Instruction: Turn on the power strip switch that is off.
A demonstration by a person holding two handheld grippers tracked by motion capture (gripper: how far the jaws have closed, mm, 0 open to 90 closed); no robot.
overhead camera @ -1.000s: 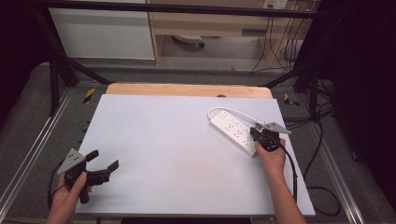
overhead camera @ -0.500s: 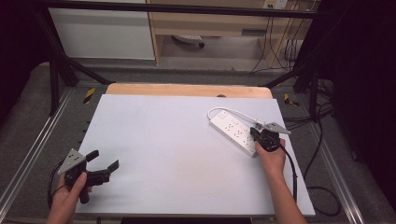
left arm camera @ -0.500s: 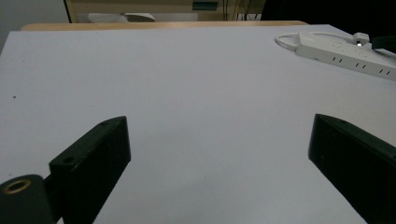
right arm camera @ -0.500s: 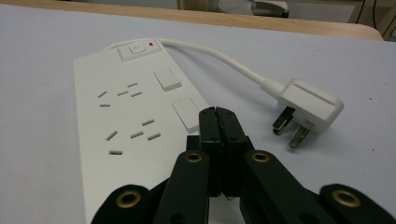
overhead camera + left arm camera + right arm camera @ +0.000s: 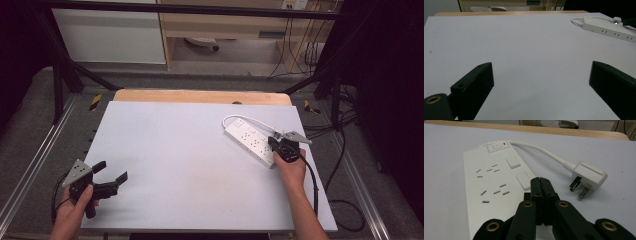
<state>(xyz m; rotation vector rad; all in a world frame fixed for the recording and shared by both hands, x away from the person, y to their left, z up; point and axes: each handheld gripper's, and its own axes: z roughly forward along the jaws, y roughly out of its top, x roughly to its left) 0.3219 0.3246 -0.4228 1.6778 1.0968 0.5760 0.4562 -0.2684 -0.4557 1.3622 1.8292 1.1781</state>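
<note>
high view: saw a white table (image 5: pixel 190 165), a white power strip (image 5: pixel 250 144) lying slantwise at the right side, cord looped behind its far end. found the right gripper (image 5: pixel 278 148) at the strip's near end, held by the right hand (image 5: pixel 291 169); touching or just above, hard to tell from up here. found the left gripper (image 5: pixel 111 176) at the near left corner, well apart from the strip, jaws spread wide, nothing between.

left gripper view: looked along two black jaws standing far apart over bare table (image 5: pixel 529 57); spotted the power strip (image 5: pixel 609 27) far off at upper right.

right gripper view: saw the right gripper (image 5: pixel 540 183) with jaws pressed together, pinching nothing, tips over the power strip (image 5: pixel 491 182) beside its rocker switches. noted the white plug (image 5: pixel 587 176) lying on the table to the right, prongs toward the camera, cable (image 5: pixel 539 151) curving back to the strip's end.
</note>
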